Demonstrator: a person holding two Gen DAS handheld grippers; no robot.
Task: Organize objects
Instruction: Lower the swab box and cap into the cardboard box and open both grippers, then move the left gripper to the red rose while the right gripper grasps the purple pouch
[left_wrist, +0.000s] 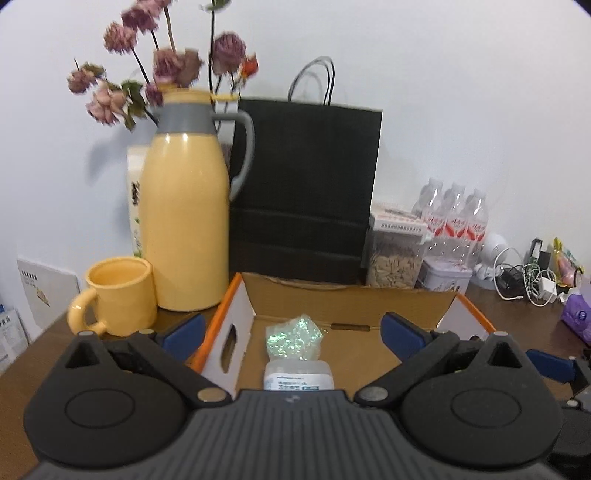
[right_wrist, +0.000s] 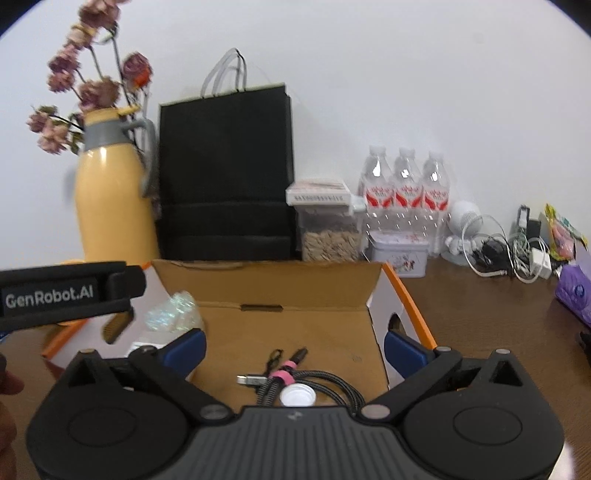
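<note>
Both grippers hover over the open cardboard box (left_wrist: 369, 299), jaws spread wide, nothing between them. Below the left gripper (left_wrist: 293, 328) lie an iridescent crinkled packet (left_wrist: 293, 336) and a clear labelled bottle (left_wrist: 299, 374). Below the right gripper (right_wrist: 295, 349) lies a braided cable bundle (right_wrist: 314, 382) (pink strap). Behind the box stand a glossy yellow thermos (left_wrist: 184, 221) and a black paper bag (left_wrist: 306, 184).

At the back I see a yellow thermos jug (left_wrist: 184, 218) with dried flowers (left_wrist: 162, 70), a yellow mug (left_wrist: 120, 295) beside it, a black paper bag (left_wrist: 306, 184), three water bottles (right_wrist: 404, 192), and tangled chargers (right_wrist: 517, 254).
</note>
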